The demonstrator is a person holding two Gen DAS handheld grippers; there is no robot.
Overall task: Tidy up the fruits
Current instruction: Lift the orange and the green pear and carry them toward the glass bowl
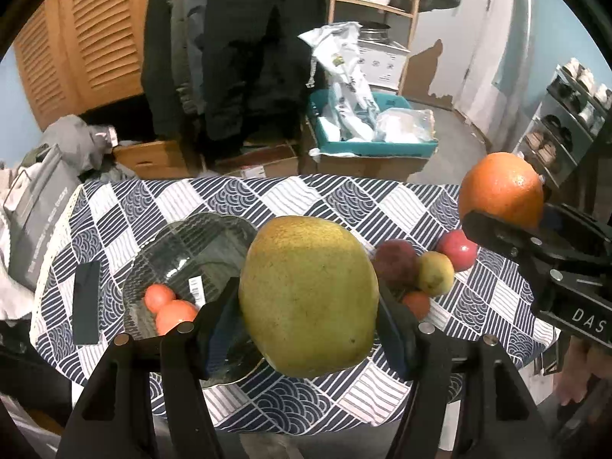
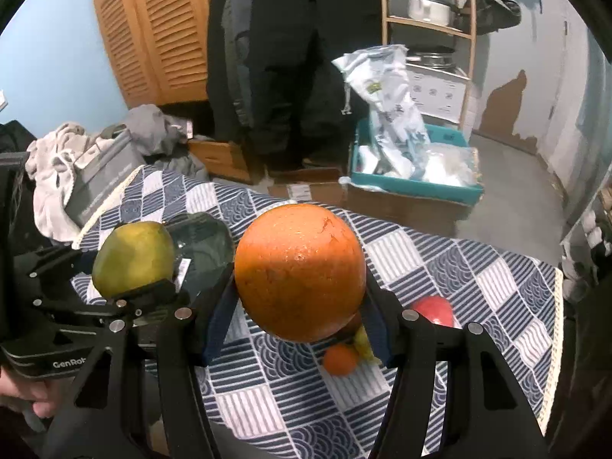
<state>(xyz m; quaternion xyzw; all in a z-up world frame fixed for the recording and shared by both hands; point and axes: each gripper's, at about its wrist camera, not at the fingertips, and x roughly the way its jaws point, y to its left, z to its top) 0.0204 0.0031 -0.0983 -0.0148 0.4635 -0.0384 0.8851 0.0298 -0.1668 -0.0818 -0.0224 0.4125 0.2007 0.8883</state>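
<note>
Fruits are split 3 ways: a large yellow-green fruit clamped in the left gripper, a big orange clamped in the right gripper, the rest on the patterned tablecloth. Both held fruits hang above the cloth and hide part of it. 2 small orange fruits lie in the glass bowl, half covered by a finger. The loose pile beside it is partly blocked. Both grippers tilt downward, side by side; only fingertips of each hand show at the frame edges.
</note>
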